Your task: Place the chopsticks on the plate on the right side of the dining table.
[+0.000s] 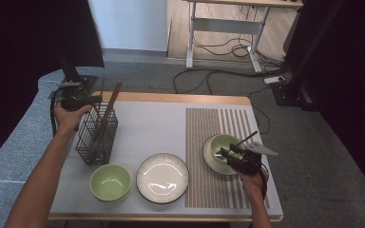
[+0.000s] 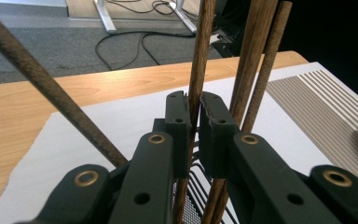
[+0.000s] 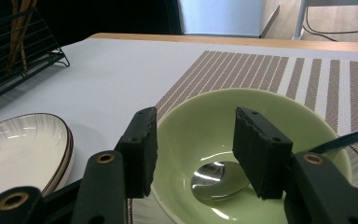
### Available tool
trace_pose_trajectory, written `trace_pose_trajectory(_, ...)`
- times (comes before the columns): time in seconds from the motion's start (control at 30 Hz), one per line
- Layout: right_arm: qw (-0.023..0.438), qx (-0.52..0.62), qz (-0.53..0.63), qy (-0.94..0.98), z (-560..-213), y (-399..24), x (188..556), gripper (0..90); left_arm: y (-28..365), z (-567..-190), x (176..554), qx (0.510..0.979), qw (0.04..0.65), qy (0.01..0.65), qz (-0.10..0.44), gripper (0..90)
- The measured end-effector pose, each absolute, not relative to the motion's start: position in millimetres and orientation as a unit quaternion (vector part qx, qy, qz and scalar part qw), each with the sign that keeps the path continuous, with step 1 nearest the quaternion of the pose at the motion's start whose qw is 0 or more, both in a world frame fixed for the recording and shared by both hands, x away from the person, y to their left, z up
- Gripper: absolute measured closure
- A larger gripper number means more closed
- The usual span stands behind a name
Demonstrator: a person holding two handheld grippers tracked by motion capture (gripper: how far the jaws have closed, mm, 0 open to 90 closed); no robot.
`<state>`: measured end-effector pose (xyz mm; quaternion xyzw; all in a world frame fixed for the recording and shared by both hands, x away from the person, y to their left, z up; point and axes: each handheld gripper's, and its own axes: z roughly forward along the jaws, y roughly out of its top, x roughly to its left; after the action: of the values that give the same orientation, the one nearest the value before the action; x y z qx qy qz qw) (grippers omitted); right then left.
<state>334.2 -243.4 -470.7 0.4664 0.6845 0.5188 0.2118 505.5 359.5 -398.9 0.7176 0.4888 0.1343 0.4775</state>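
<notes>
A black wire holder (image 1: 96,137) at the table's left holds several brown wooden chopsticks (image 1: 109,111). My left gripper (image 1: 94,99) reaches in at their upper ends. In the left gripper view its jaws (image 2: 194,109) are shut on one upright chopstick (image 2: 204,46), with other chopsticks (image 2: 261,56) just to the right. A green bowl (image 1: 223,145) on a saucer sits on the striped placemat (image 1: 218,123), with a spoon (image 3: 214,179) in it. My right gripper (image 1: 228,153) hangs open over this bowl (image 3: 205,116), nothing between its jaws (image 3: 196,140).
A second green bowl (image 1: 110,183) and a white ribbed plate (image 1: 162,178) stand near the front edge. The plate (image 3: 23,149) lies left of the right gripper, the holder (image 3: 18,51) farther back. Cables and a desk frame are on the floor beyond the table.
</notes>
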Motion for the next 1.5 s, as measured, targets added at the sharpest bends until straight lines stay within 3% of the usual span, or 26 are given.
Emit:
trace_pose_trajectory(0.47,0.212,0.466,0.518,0.685,-470.7,-243.7,334.1,49.9,357.4,-395.4,503.5,0.722,0.467,0.490,0.141,83.7)
trace_pose_trajectory(1.5,0.220,0.466,0.518,0.683,-470.4,-241.8,333.3,49.9,374.7,-365.7,467.8,0.707,0.511,0.456,0.179,84.6)
